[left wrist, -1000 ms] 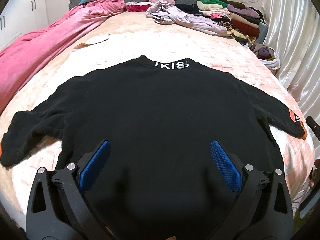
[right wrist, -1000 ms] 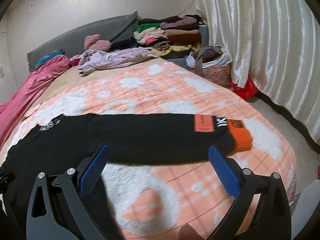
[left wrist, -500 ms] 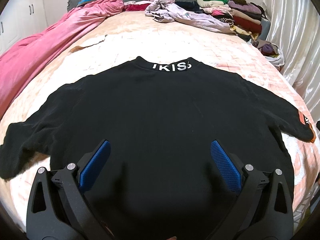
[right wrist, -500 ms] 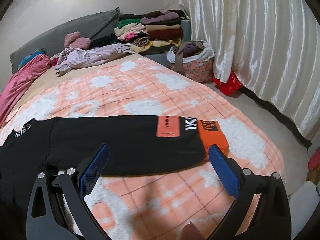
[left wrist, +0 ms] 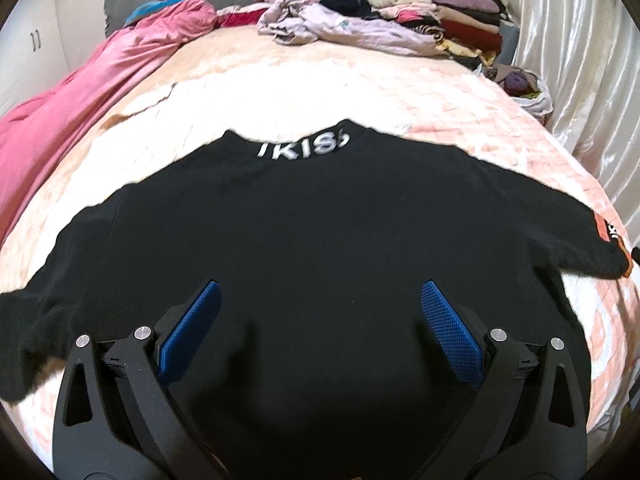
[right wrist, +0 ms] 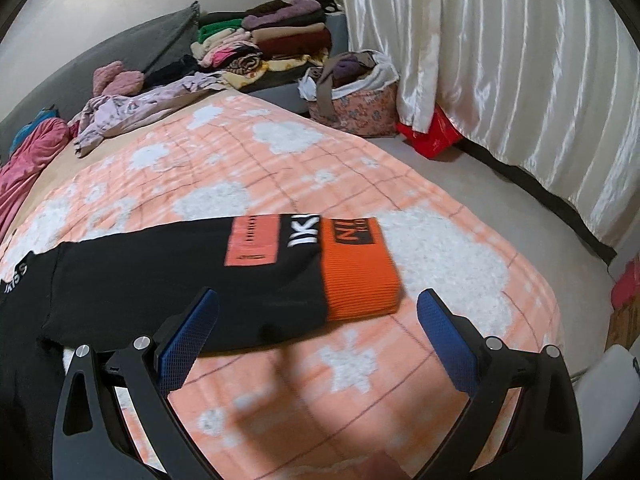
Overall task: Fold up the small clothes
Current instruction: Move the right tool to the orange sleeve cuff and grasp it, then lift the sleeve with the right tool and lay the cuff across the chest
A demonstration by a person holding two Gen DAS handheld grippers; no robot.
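The left gripper [left wrist: 320, 320] hangs above the lower body of the black sweater [left wrist: 320, 240], aimed toward the collar, its 2 blue pads spread wide with nothing between them. The right gripper [right wrist: 318, 328] is over the bed's right side, its jaws likewise wide apart and empty, framing the right sleeve [right wrist: 180, 264]; the left pad [right wrist: 188, 340] overlaps the sleeve's near edge in view, though whether it touches the cloth cannot be told. The sweater lies flat, back up, on the bedspread [right wrist: 280, 160], collar lettering [left wrist: 302, 148] away from the grippers, both sleeves stretched out sideways. The right sleeve ends in an orange cuff [right wrist: 356, 268] that lies near the bed's right edge, with a strip of bedspread beyond it before the floor [right wrist: 500, 200]. The left sleeve [left wrist: 48, 308] reaches close to the bed's near left edge. Past the collar there is a broad bare stretch of bedspread. A pink quilt [left wrist: 80, 100] runs along the left side, a lilac garment [left wrist: 340, 28] is crumpled at the far end, and folded clothes [right wrist: 264, 40] are stacked at the far right corner. A bag [right wrist: 352, 96] and curtain [right wrist: 520, 60] stand beside the bed on the right.
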